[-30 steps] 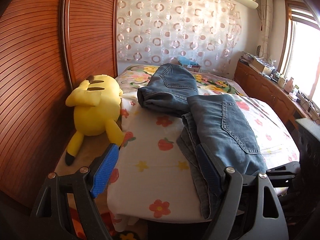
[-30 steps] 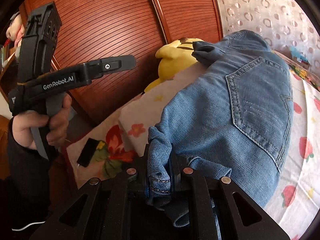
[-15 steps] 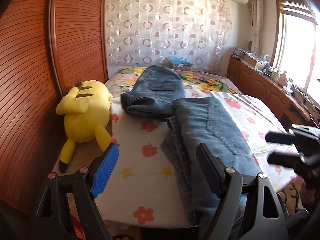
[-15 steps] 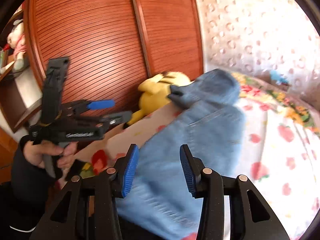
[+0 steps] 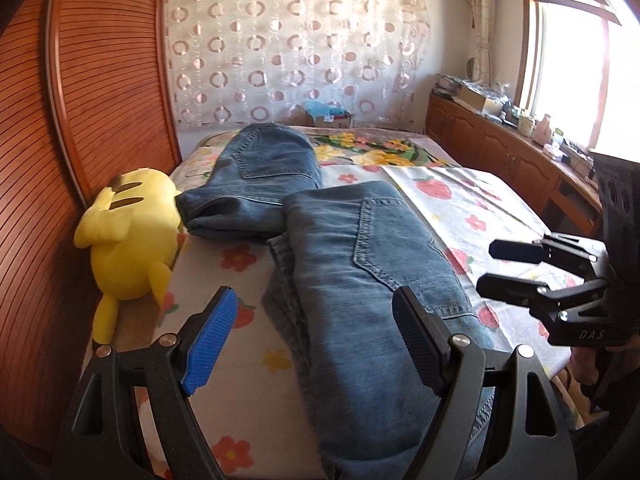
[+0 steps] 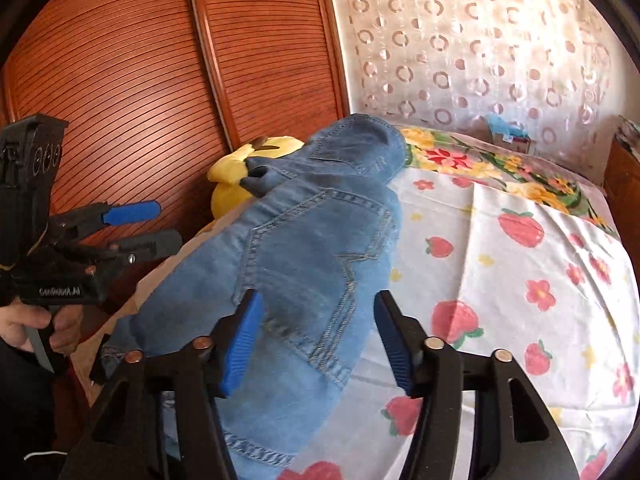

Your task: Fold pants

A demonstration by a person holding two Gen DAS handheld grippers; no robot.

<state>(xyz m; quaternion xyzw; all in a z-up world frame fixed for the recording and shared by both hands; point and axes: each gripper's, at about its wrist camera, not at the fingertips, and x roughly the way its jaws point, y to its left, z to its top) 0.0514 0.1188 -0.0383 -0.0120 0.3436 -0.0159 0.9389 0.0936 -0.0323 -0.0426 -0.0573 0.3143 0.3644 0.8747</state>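
Blue jeans (image 5: 368,280) lie folded lengthwise on the flowered bed sheet (image 5: 248,396), back pocket up, the near end hanging over the bed's edge. A second pair of jeans (image 5: 264,168) lies bundled behind them. My left gripper (image 5: 316,312) hovers open above the near jeans, touching nothing. My right gripper (image 6: 318,304) is over the same jeans (image 6: 312,248); its jaws are opening and the blue pads (image 6: 240,340) hold nothing, the cloth lying below them. Each gripper shows in the other's view: the right gripper (image 5: 516,268) at the right edge, the left gripper (image 6: 148,226) held in a hand.
A yellow plush toy (image 5: 128,236) lies on the bed against the slatted wooden doors (image 5: 92,92). A patterned curtain (image 5: 296,48) hangs behind the bed, with a small box (image 5: 332,116) at its foot. A cluttered wooden sideboard (image 5: 504,148) runs under the window.
The right gripper let go of the jeans' edge, opened and drew back and up. The left gripper shifted right, so the near jeans now sit between its fingers in view.
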